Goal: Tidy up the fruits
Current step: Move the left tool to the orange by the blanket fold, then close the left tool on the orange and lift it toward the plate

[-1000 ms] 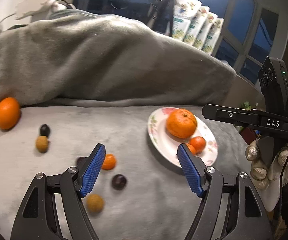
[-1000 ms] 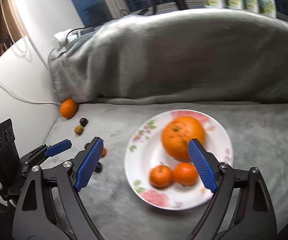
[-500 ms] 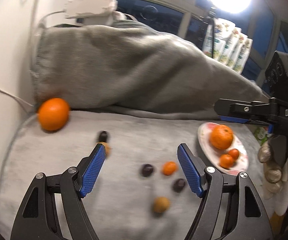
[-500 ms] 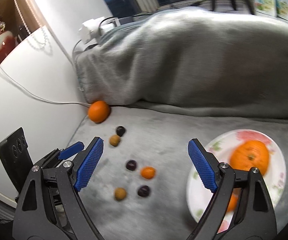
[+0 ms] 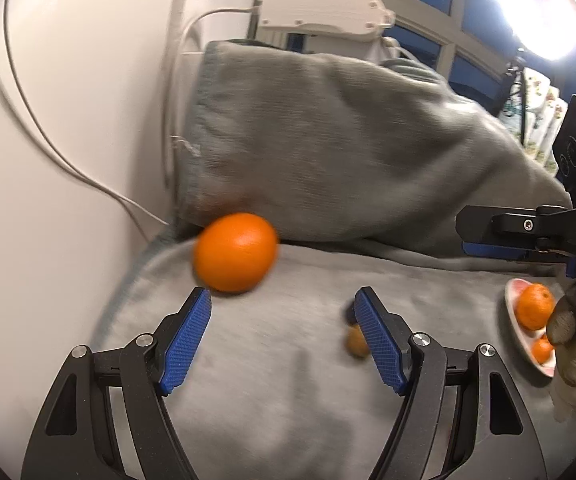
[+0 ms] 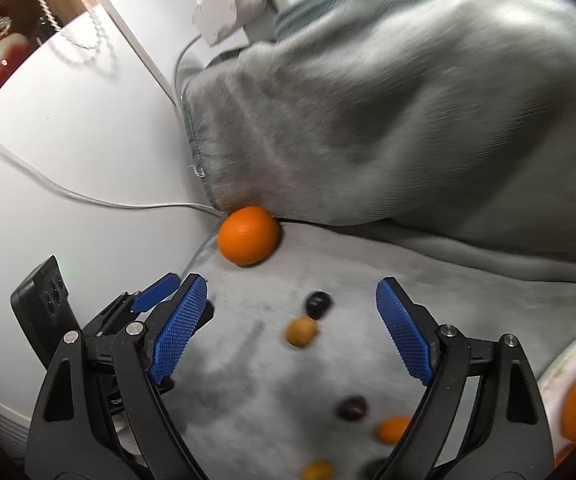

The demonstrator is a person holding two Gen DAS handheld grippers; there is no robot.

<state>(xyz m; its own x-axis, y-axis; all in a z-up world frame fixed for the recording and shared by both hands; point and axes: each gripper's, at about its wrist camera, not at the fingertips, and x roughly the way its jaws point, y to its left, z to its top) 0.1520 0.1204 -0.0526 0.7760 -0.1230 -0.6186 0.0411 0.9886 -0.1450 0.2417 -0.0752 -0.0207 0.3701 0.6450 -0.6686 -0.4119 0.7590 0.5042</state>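
A: Up close, where does the orange [image 5: 235, 258] lie?

B: Against the foot of the bunched grey blanket [image 5: 327, 152], at the white wall. The left gripper [image 5: 284, 336] hangs just short of it, jaws spread, nothing between the blue pads.

A: And the right gripper [image 6: 291, 330]?

B: Also spread wide and empty, farther from the orange. A dark berry [image 6: 318, 304] and a tan fruit [image 6: 300, 331] touch each other on the cloth between its pads, on the near side of the orange.

A: Anything else loose?

B: Farther out from the orange, toward the plate [image 6: 559, 364], a second dark berry [image 6: 352, 408], a small orange fruit [image 6: 392, 429] and another tan one [image 6: 318, 470], all blurred.

A: The plate itself?

B: Well apart from the orange, at the right edge of both views. In the left view it carries a big mandarin [image 5: 533, 307] and a small one [image 5: 542, 350], partly hidden by a gloved hand [image 5: 573, 354].
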